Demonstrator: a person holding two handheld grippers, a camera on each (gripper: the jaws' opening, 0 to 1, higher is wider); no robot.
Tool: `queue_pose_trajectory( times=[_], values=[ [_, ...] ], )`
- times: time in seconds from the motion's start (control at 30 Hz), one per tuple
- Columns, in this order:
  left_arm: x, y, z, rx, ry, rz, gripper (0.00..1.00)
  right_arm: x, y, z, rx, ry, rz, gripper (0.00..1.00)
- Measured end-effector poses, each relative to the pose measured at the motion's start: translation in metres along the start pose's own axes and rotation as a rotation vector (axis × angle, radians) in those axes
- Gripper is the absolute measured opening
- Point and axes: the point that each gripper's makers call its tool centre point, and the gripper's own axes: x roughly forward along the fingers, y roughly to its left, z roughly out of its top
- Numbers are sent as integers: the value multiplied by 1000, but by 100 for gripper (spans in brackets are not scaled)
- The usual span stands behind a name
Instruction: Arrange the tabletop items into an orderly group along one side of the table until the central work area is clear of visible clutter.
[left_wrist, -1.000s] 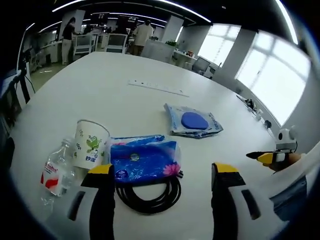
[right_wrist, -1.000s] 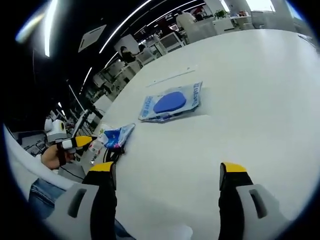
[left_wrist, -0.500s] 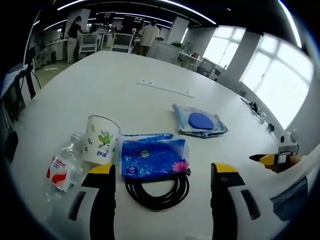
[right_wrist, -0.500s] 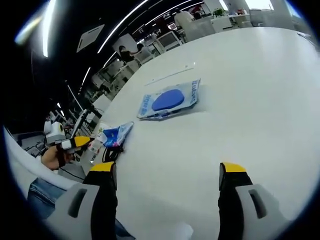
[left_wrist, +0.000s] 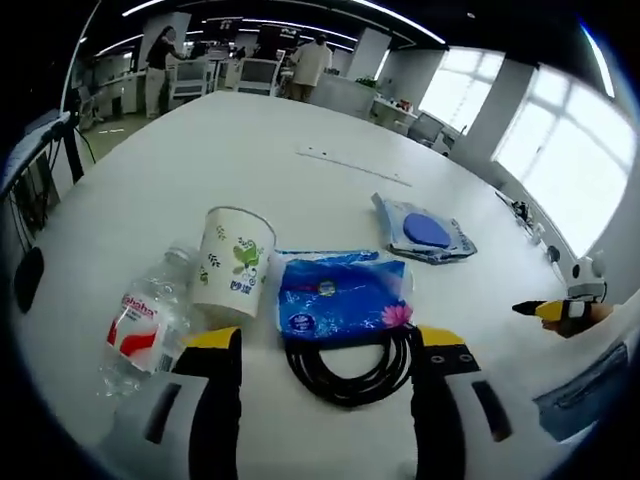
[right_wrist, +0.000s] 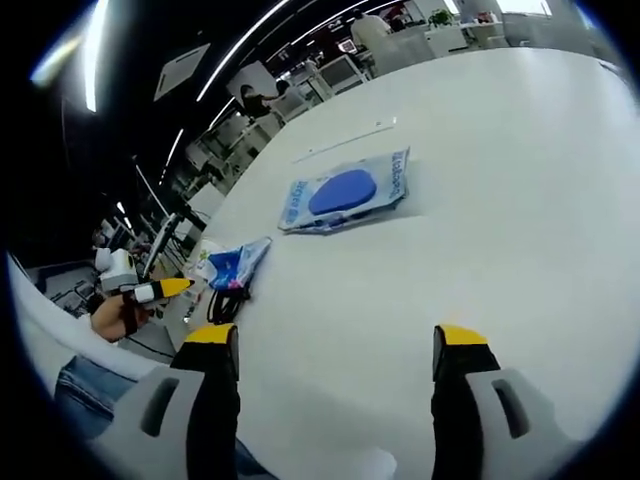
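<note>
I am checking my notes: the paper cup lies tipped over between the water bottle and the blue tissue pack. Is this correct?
Not quite: in the left gripper view the paper cup stands upright, not tipped over. It is indeed between the water bottle and the blue tissue pack.

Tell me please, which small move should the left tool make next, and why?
Probably ease the left tool forward and down onto the black cable coil. Its jaws stand open, and the coil lies right between them, partly under the blue packet. The paper cup and the bottle already sit close together, so the coil seems the nearest loose thing to grip.
</note>
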Motion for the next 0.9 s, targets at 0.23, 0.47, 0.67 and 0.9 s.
queue_pose_trajectory(
  times=[0.23, 0.47, 0.67, 0.9],
  values=[
    [12, 4, -5, -8, 31, 7, 56, 26, 22, 6, -42, 48, 55, 71],
    [19, 10, -5, -33, 41, 25, 50, 63, 57, 15, -96, 95, 132, 67],
    [26, 16, -7, -35, 53, 35, 44, 98, 90, 14, -120, 145, 199, 63],
    [36, 23, -7, -48, 47, 32, 33, 132, 115, 14, -136, 183, 226, 60]
  ],
)
